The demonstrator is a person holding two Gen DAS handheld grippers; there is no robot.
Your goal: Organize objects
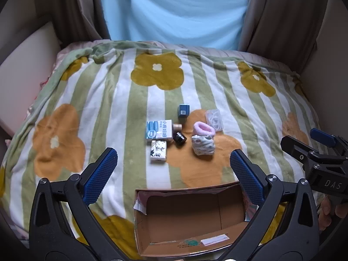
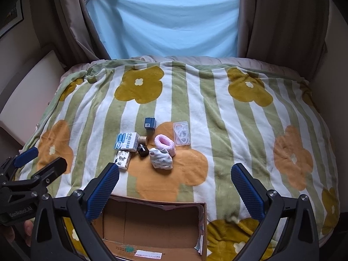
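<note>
An open, empty cardboard box (image 1: 187, 245) (image 2: 152, 241) sits on the bed near me. Beyond it lies a cluster: a blue-white carton (image 1: 158, 129) (image 2: 127, 141), a tissue pack (image 1: 158, 151) (image 2: 123, 159), a small tan cylinder (image 1: 177, 127) (image 2: 143, 139), a black cap (image 1: 179, 138) (image 2: 143, 150), a dark blue cube box (image 1: 183, 112) (image 2: 150, 123), a pink-lined baby bootie (image 1: 203, 141) (image 2: 163, 152) and a clear plastic case (image 1: 214, 119) (image 2: 182, 133). My left gripper (image 1: 174, 174) is open and empty above the box. My right gripper (image 2: 175, 181) is open and empty, also over the box.
A green-striped flowered blanket (image 1: 113, 100) (image 2: 228, 130) covers the bed. A light blue sheet (image 1: 174, 10) hangs behind, between brown curtains (image 2: 282, 17). The right gripper shows at the left view's right edge (image 1: 313, 152); the left gripper shows at the right view's left edge (image 2: 32, 169).
</note>
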